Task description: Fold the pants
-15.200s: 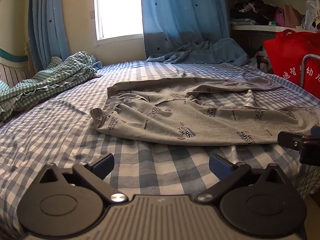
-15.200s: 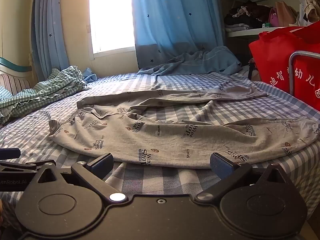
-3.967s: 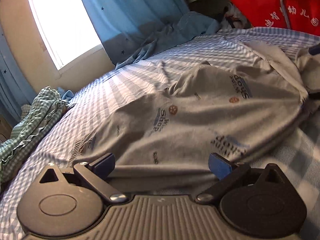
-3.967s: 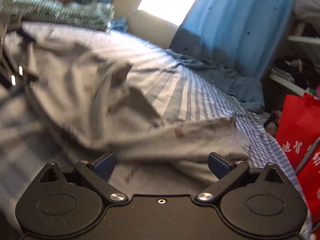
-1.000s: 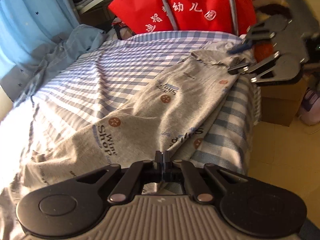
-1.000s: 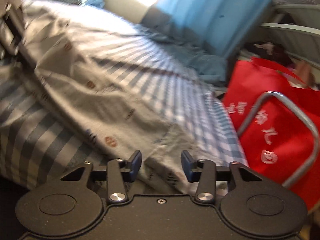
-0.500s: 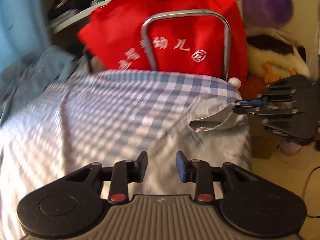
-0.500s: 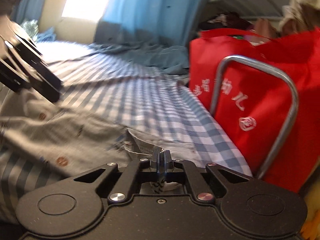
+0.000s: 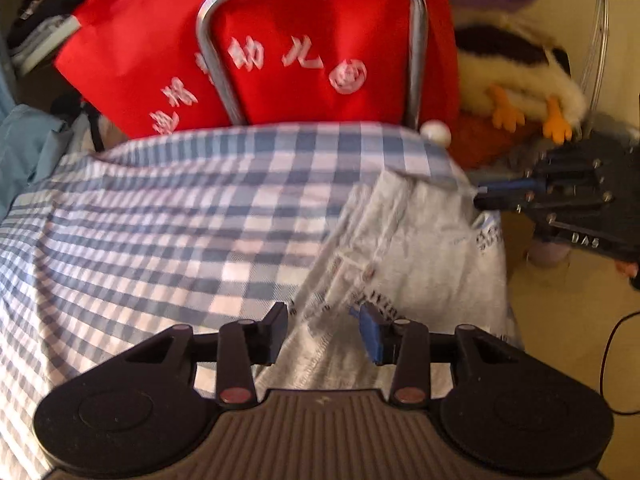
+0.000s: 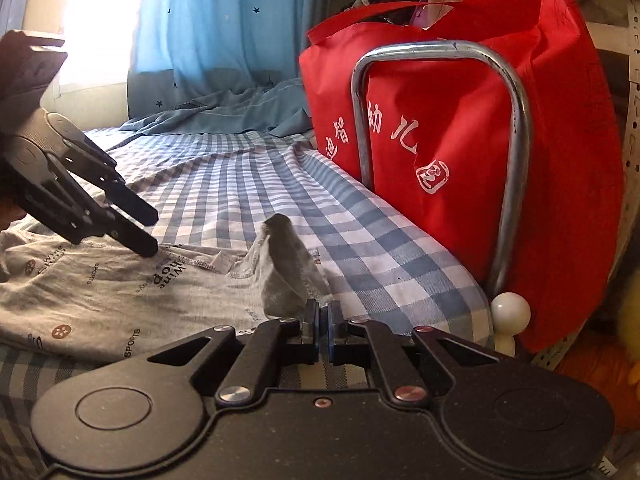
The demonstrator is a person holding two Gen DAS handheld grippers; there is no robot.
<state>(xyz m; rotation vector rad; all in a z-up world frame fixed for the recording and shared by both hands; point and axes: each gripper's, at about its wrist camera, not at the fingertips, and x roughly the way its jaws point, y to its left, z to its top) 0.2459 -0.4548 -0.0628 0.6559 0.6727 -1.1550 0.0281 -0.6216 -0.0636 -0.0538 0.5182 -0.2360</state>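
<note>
Two leg ends near bed corner, pants (image 10: pixel 120 292) lying lengthwise on bed (image 10: pixel 248 184), apparently halved already. My right tongs (image 10: pixel 322 330) clenched on hem corner. My left tongs (image 9: pixel 324 330) opening over hem beside them, gripping nothing. Cross fold toward waist remains.

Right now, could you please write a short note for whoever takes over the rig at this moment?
Right gripper: shut on a hem corner of the pants, near the bed's foot end.
Left gripper: jaws opening, over the other hem corner, fabric between the pads but not pinched.
Pants: grey, lying long and narrow along the bed's near edge, legs apparently stacked.
Left: grip the second corner, carry both hems to the waist, flatten.
</note>
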